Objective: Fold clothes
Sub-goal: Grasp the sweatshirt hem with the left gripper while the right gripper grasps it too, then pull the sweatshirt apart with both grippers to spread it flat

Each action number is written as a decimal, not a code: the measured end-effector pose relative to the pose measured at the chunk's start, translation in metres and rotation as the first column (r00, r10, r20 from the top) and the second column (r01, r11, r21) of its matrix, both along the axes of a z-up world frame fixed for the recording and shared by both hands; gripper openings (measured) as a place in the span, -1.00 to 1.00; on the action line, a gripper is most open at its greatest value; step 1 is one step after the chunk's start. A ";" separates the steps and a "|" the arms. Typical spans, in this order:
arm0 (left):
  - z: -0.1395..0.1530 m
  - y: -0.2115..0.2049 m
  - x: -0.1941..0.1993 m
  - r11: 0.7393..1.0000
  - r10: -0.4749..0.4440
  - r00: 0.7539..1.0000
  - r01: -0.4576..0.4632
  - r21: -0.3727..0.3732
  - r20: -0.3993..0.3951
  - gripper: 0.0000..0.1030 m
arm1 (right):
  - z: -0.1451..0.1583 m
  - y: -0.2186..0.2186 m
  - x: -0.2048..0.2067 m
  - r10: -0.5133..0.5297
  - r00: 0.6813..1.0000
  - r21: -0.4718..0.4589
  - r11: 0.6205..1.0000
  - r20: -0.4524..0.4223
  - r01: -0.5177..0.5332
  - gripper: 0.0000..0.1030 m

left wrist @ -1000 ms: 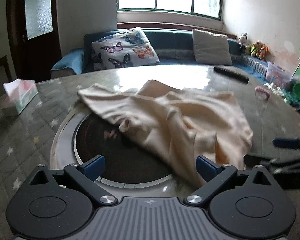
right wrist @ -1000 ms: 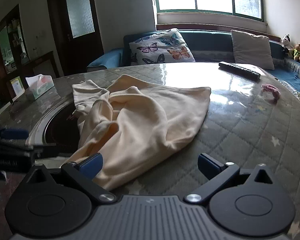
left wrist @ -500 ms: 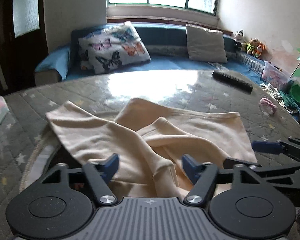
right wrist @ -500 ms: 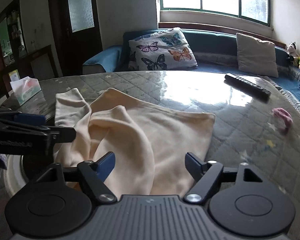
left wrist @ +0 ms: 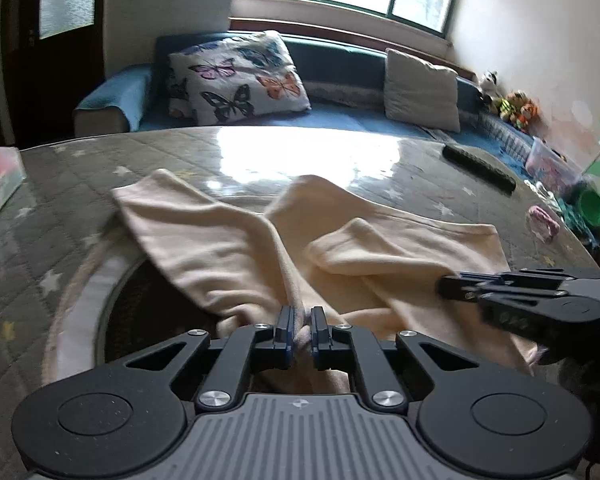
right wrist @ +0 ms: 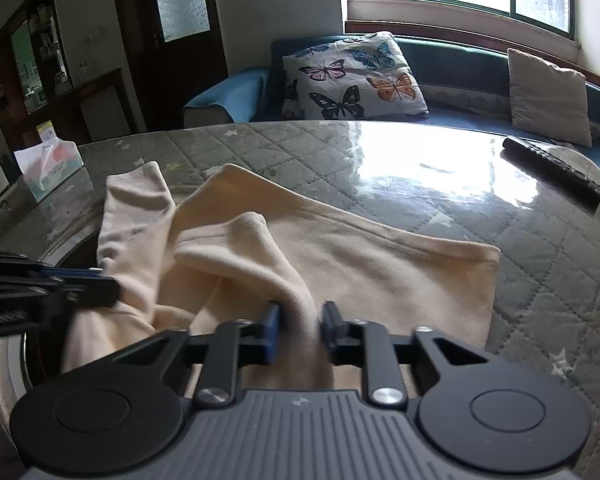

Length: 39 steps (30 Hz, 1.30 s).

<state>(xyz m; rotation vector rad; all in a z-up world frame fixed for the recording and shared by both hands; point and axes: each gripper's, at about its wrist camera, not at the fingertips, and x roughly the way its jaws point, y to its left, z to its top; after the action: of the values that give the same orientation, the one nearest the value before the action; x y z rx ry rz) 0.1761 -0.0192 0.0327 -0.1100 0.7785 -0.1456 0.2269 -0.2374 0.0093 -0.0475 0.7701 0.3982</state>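
A cream garment (left wrist: 228, 240) lies crumpled on the round quilted table (left wrist: 80, 168), partly over a dark round inset. My left gripper (left wrist: 300, 330) is shut on a bunched near edge of the garment. My right gripper (right wrist: 298, 334) is closed on another fold of the same garment (right wrist: 340, 264), with a thick ridge of cloth between its jaws. Each gripper shows from the side in the other's view: the right one (left wrist: 500, 288) at the garment's right, the left one (right wrist: 60, 288) at its left.
A tissue box (right wrist: 48, 168) stands at the table's left edge. A black remote (right wrist: 552, 170) and a small pink item (left wrist: 542, 222) lie on the right side. A blue sofa with a butterfly cushion (left wrist: 236, 76) runs behind the table.
Both grippers have moved in over the garment's near edge and closed from wide open onto folds of the cloth. The garment has bunched up between them.
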 end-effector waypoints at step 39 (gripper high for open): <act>-0.010 0.065 -0.154 0.994 0.109 0.994 -0.109 -0.007 -0.017 -0.73 | 0.021 -0.087 -0.117 -0.191 0.977 0.021 0.982 0.089 0.190 -0.65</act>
<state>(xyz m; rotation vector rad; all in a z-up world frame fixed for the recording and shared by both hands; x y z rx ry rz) 0.0223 0.0460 0.0229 -0.1607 0.7865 -0.0440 0.1100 -0.3247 0.0307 0.0198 0.6753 0.2167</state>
